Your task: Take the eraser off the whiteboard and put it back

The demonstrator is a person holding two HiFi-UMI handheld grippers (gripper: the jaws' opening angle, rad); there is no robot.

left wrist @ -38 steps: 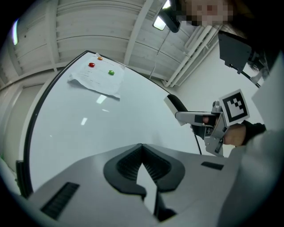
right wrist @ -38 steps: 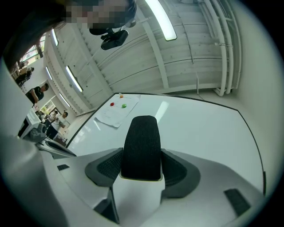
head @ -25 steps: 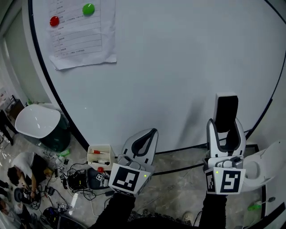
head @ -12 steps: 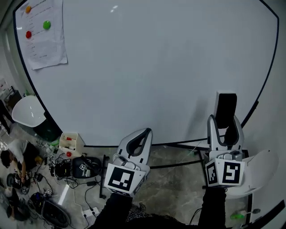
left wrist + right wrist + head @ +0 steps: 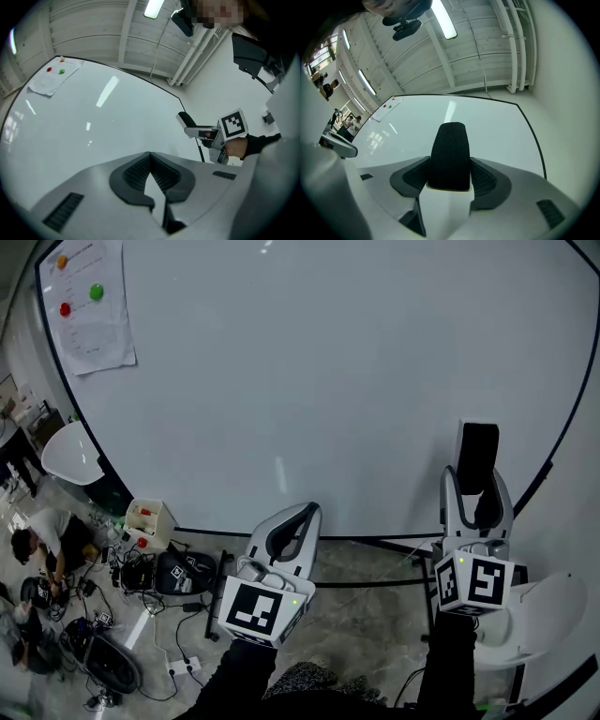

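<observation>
while clamped, eraser [image 5: 450, 154] lengthwise toward whiteboard [image 5: 328, 381]

Floor [image 5: 375, 610]: grey veined stone. Its left side is cluttered with cables [image 5: 127, 576], a black bag [image 5: 183, 570] and a small white box [image 5: 150, 518]. Ceiling [image 5: 464, 61]: white ribbed panels, strip light [image 5: 444, 18] on. White pipes [image 5: 518, 51] run down the wall. Windows [image 5: 321, 58] are at far left.

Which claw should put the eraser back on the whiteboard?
Right, probably. The right claw holds the eraser and points at the whiteboard. The left claw is shut and empty, so it would need a handover first.
</observation>
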